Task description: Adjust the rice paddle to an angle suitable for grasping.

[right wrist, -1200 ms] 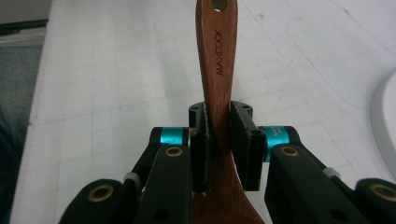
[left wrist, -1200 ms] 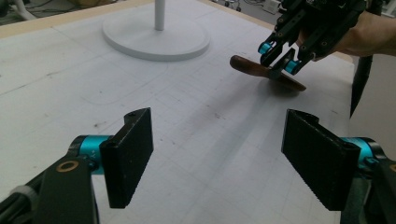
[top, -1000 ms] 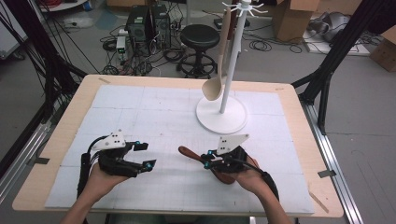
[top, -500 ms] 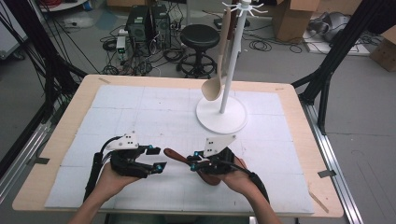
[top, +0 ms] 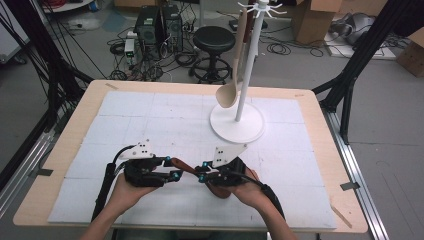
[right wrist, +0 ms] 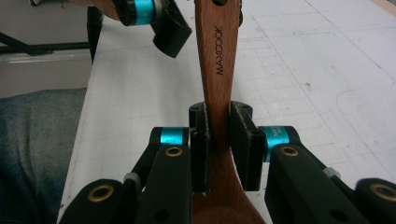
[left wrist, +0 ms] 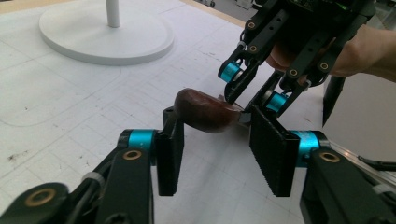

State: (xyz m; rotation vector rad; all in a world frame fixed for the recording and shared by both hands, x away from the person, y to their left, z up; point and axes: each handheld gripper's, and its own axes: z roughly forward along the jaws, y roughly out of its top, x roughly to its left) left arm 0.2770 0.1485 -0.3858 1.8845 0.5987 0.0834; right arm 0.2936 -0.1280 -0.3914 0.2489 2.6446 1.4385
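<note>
While the right gripper [right wrist: 218, 140] clamps the dark wooden spoon [right wrist: 217, 65], the left gripper's [left wrist: 219, 154] jaws have been closing around its handle end, not yet touching

A lab: black frame struts [top: 45, 75], computer towers [top: 160, 25] and floor cables [top: 295, 47] surround the table [top: 320, 145].

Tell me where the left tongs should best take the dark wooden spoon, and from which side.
Probably at the free handle end, coming along its length opposite the right tongs, which clamp its neck. That end already lies between the left tongs' closing jaws.
</note>
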